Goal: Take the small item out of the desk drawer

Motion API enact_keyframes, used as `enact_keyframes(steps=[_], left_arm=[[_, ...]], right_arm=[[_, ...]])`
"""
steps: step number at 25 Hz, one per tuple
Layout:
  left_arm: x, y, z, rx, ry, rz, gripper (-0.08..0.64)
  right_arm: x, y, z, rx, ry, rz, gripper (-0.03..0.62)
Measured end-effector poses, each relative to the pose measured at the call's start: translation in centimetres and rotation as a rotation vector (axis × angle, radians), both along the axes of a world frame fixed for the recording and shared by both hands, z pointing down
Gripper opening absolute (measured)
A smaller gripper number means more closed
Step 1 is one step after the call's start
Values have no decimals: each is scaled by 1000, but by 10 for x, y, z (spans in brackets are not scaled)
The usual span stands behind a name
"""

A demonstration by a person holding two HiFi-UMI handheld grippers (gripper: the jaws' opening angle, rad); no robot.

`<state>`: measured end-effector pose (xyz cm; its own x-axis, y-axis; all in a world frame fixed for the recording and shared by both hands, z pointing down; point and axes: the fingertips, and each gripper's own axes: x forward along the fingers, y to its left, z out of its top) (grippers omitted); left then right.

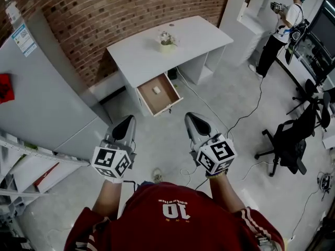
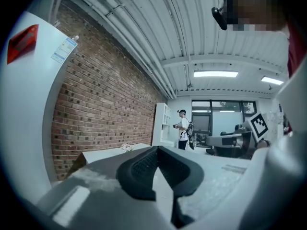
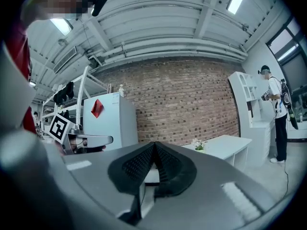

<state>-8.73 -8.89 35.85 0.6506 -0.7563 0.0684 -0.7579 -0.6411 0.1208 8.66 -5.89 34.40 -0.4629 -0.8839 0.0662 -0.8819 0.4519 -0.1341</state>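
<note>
Both tongs are pressed together and empty: the left gripper (image 1: 126,124) and the right gripper (image 1: 192,121). The small white item (image 1: 156,90) lies well ahead of them, roughly between their lines, in the open drawer (image 1: 166,101) of the white desk (image 1: 141,51). It is judged light and probably stiff, best pinched across its sides. Its long axis and heading cannot be made out from here.

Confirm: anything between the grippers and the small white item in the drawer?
Nothing visible: the small white item lies uncovered in the brown drawer; only grey floor before the left gripper and right gripper.
</note>
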Motion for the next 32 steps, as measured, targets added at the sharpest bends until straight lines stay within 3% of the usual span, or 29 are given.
enact_keyframes(steps=[10, 20, 32], left_arm=[[-24, -94, 25, -46, 32, 81, 2], [-33, -117, 39, -67, 63, 78, 2], [-6, -155, 41, -23, 8, 77, 2]], right_arm=[[-27, -75, 19, -27, 64, 72, -5], [-35, -105, 30, -43, 113, 44, -5], [-17, -159, 47, -24, 98, 2, -5]])
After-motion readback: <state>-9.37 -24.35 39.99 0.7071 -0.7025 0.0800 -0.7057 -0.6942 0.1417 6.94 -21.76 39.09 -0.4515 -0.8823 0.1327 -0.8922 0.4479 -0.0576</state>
